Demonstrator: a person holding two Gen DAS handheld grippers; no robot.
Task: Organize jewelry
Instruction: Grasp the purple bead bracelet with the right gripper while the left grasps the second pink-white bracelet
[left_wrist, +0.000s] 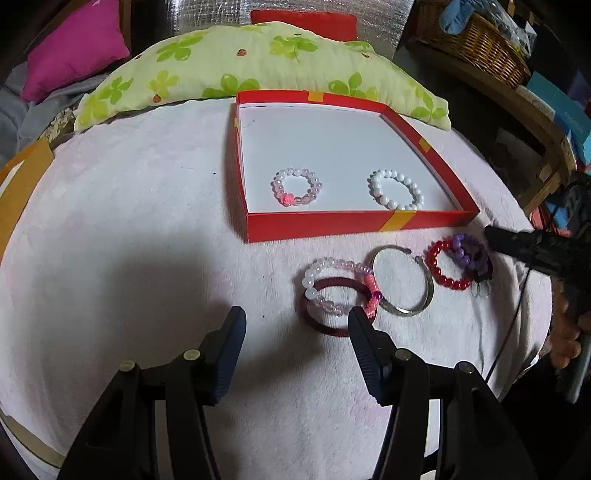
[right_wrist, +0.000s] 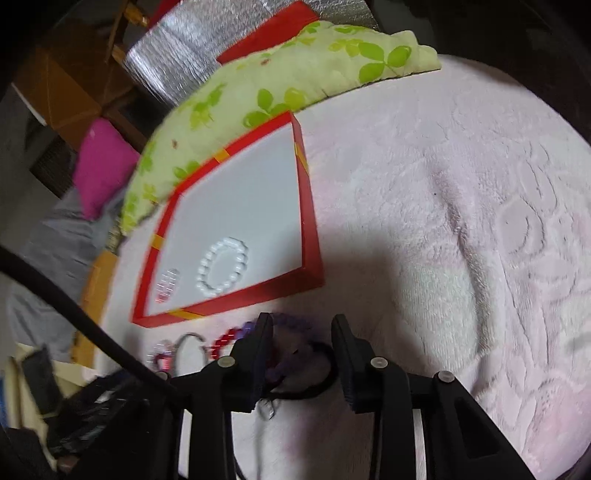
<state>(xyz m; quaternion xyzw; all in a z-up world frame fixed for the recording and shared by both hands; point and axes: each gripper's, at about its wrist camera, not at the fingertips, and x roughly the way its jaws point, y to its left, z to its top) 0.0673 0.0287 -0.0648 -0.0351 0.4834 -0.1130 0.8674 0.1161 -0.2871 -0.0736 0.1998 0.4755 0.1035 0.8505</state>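
A red box (left_wrist: 332, 221) with a white floor holds a pink-and-white bead bracelet (left_wrist: 297, 187) and a white pearl bracelet (left_wrist: 397, 190). In front of it on the pink blanket lie a clear-pink bead bracelet (left_wrist: 334, 286) over a maroon band (left_wrist: 325, 326), a silver bangle (left_wrist: 402, 280), a red bead bracelet (left_wrist: 445, 266) and a purple one (left_wrist: 467, 251). My left gripper (left_wrist: 297, 323) is open and empty, low over the blanket by the maroon band. My right gripper (right_wrist: 301, 332) is open, its fingers either side of the purple bracelet (right_wrist: 291, 321) and a black band (right_wrist: 317, 387).
A green clover-print pillow (left_wrist: 258, 62) lies behind the box. A pink cushion (left_wrist: 74, 48) sits at the back left, a wicker basket (left_wrist: 476, 40) at the back right. The blanket (right_wrist: 461, 221) stretches right of the box (right_wrist: 310, 229). A black cable (right_wrist: 74, 314) crosses the left.
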